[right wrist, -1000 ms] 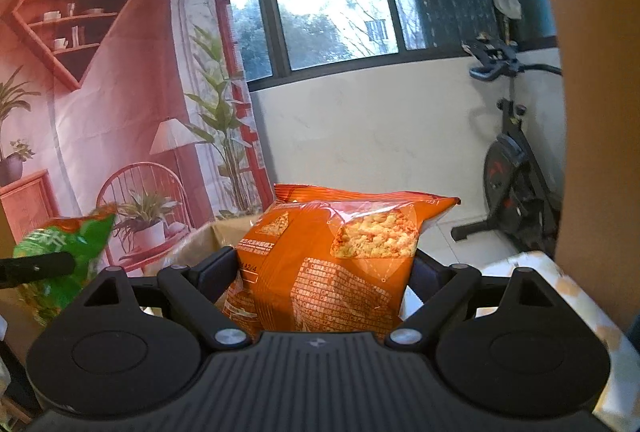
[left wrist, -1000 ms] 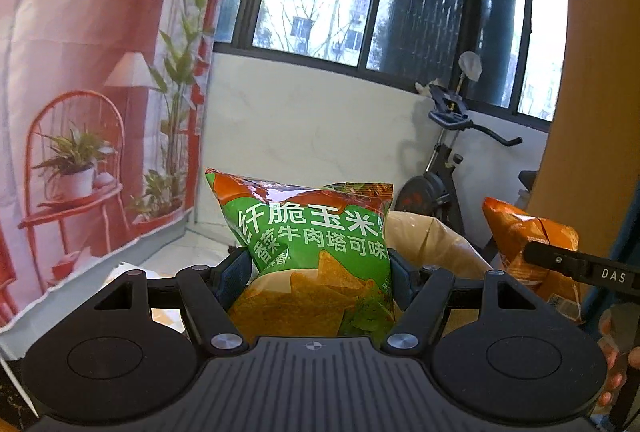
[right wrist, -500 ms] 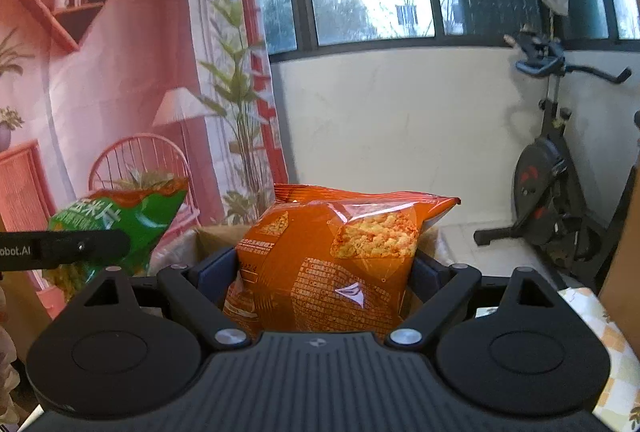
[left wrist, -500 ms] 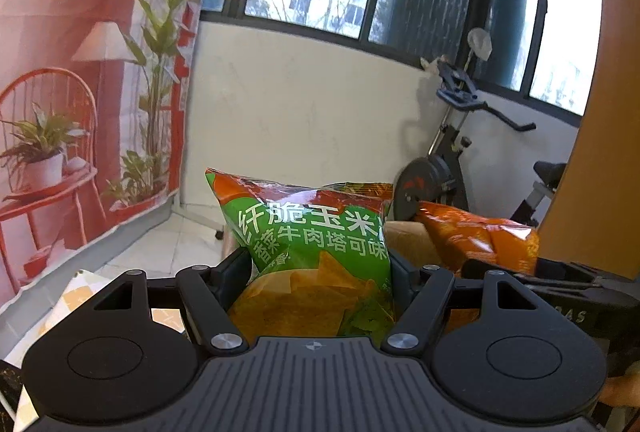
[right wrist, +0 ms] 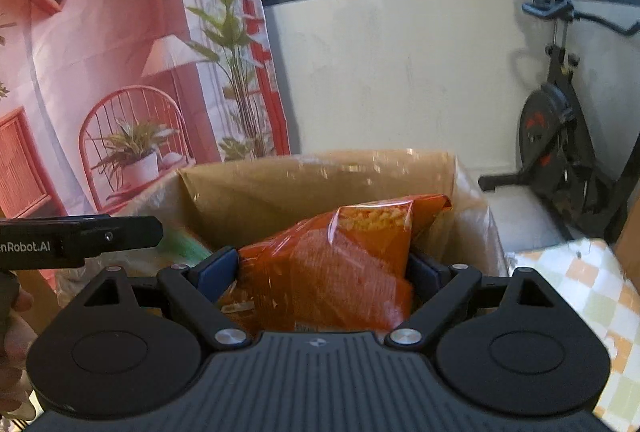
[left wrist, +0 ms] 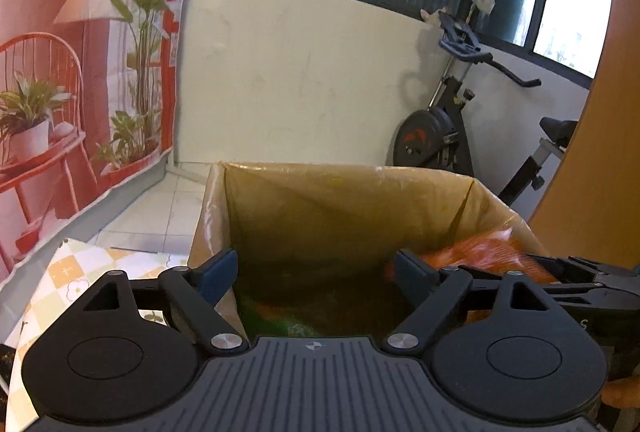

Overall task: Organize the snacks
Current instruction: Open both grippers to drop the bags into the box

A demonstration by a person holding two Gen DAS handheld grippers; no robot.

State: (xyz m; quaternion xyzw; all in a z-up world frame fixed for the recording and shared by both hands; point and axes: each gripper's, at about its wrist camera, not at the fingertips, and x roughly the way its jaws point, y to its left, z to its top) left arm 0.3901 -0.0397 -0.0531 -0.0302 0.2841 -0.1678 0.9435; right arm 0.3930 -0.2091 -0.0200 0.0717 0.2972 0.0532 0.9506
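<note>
Two grippers work over one open cardboard box (left wrist: pixel 344 191), which is lined with clear plastic film and sits on a cloth checked in orange and pale green (left wrist: pixel 60 288).

Seen from the left wrist, the left gripper (left wrist: pixel 316 272) hangs above the box mouth with its blue-padded fingers (left wrist: pixel 218 268) spread wide and nothing between them. Down in the shaded bottom of the box, at about 6 o'clock in that view, lies the green snack bag (left wrist: pixel 276 320), blurred and only partly visible. At 3 o'clock the orange snack bag (left wrist: pixel 480 252) shows against the box's right wall, with the black body of the right gripper just beside it.

From the right wrist, the right gripper (right wrist: pixel 324 268) has its fingers on either side of the orange snack bag (right wrist: pixel 340 264), which stands tilted, its crimped top leaning toward 1 o'clock and its lower part inside the box (right wrist: pixel 280 183). The pads sit right at the bag's sides, but I cannot tell whether they are pinching it or have just let go. A clear window near the bag's top shows yellow crumbly pieces. At 9 o'clock the left gripper's black finger (right wrist: pixel 100 236) reaches over the box rim, with a blurred patch of the green bag (right wrist: pixel 184 244) just beneath it.

An exercise bike (right wrist: pixel 560 135) stands against the white wall at 2 o'clock, and a printed pink backdrop (right wrist: pixel 120 71) hangs at 10 o'clock.
</note>
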